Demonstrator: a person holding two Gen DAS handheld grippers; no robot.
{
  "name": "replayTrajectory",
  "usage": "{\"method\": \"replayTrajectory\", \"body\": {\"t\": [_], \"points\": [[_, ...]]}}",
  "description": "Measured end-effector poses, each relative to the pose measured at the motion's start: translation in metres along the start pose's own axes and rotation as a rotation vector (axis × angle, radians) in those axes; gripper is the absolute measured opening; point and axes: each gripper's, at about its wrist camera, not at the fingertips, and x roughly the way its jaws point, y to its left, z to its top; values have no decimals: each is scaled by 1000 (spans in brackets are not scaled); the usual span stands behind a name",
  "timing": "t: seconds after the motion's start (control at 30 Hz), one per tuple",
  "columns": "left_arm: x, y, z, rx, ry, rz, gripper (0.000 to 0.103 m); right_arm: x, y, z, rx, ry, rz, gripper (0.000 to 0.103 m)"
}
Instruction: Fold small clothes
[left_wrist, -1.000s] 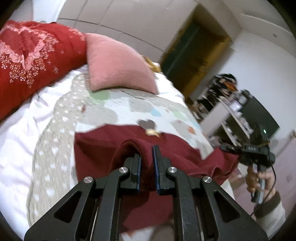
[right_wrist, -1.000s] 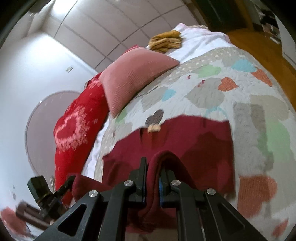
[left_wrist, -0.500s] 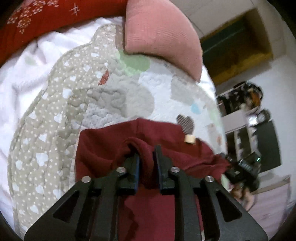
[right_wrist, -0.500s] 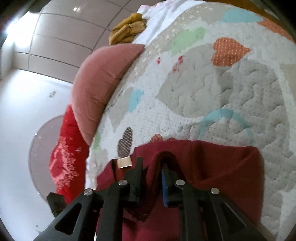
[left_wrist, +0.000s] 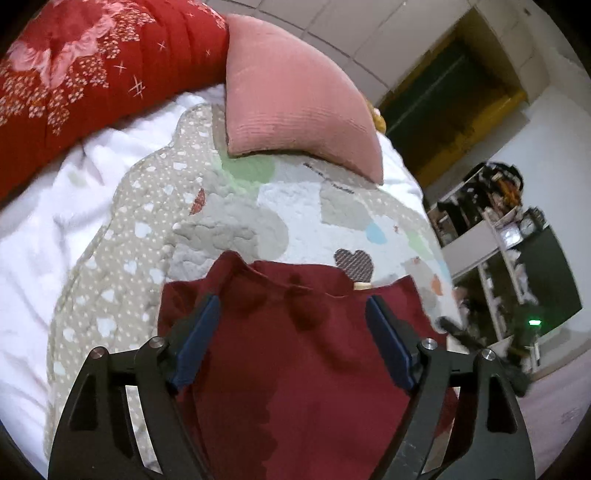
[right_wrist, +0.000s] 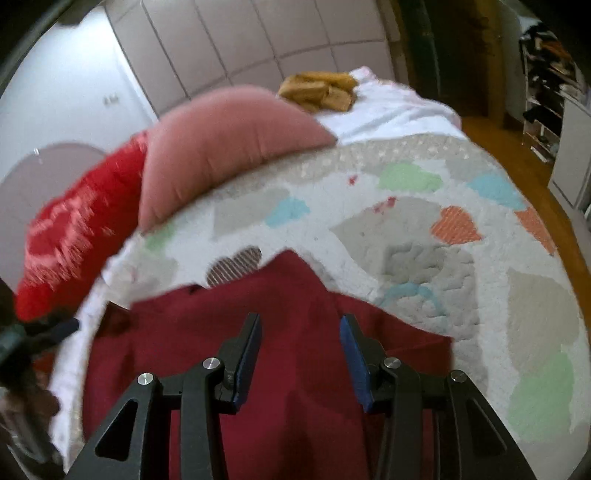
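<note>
One pink cushion (left_wrist: 295, 110) beyond maroon garment (left_wrist: 306, 369).

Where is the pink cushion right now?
In both wrist views the pink cushion lies at the far end of the quilt, beyond the maroon garment, touching the red pillow on its left.

Soft indoor light (fisheye-warped, motion-blurred edges).

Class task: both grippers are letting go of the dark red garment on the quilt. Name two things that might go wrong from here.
1. The left gripper and right gripper have jaws opening over the dark red garment; a pad could snag the cloth and drag the fold apart on retreat.
2. Its far edge peaks unevenly on the quilt, so the fold may end up crooked.
</note>
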Motion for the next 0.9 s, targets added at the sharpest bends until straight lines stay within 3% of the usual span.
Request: {"method": "replayTrajectory", "body": {"t": [0.07,0.17,0.23,0.3,0.47,0.57,0.73,0.9], "points": [[-5,0,-5,22,-18,22,81,14,-9,-3,24,23,-26,42],[2,2,-14,35,7,42,81,33,-19,-5,39,43,3,40],[7,4,-20,31,31,42,81,45,-16,-3,18,61,-21,17],[12,6,-24,28,42,47,81,49,-17,-3,11,55,-21,8],[12,8,-24,32,34,51,81,15,-25,-9,3,-43,-14,7],[12,7,-25,32,8,52,81,-7,-48,-12,85,-92,-23,7],[22,-4,-32,46,39,54,81,27,-51,-15,115,-4,-35,9],[13,-11,-48,125,24,91,81,-19,-49,-25,153,-56,-7,16]]}}
